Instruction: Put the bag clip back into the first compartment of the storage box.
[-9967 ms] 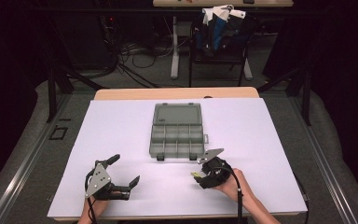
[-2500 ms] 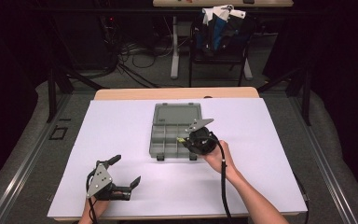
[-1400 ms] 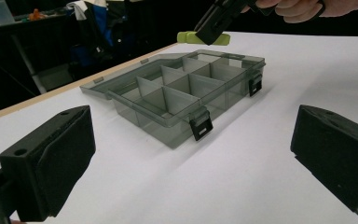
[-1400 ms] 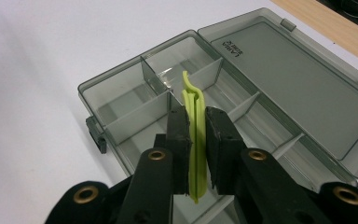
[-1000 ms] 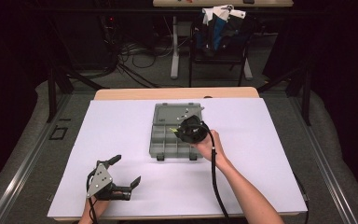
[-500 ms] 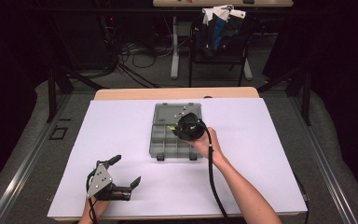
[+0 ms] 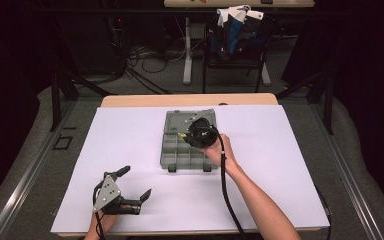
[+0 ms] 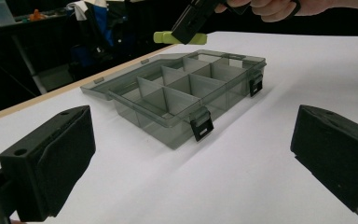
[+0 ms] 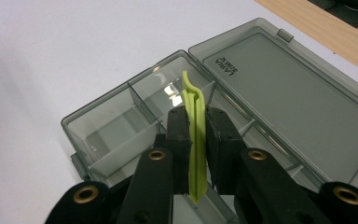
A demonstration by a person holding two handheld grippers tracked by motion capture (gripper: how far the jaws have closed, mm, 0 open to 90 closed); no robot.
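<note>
Two grippers are seen at a white-covered bench [image 7: 290, 175], each held in one of a person's hands. Nearest the front edge, the left gripper [image 7: 130, 197] is rested low on the white surface, its jaws spread wide with nothing between them; in the left gripper view the two black pads are seen far apart on either side of the frame. Farther back, near the middle of the bench, a smoky-grey compartment box [image 7: 180, 152] is laid with its lid [image 9: 298, 93] folded flat open toward the far side and its two black latches [image 8: 202, 127] facing the person. Above the box's far compartments the right gripper [image 7: 192, 134] is held, its jaws clamped on a slim lime-green clip [image 9: 195, 140]. In the right gripper view the clip is seen standing between the pads, its curved tip poised over a far compartment beside the lid's hinge. Beyond the bench, cables are strewn across the floor, and a chair [image 7: 237, 35] draped with blue-and-white cloth is seen.
</note>
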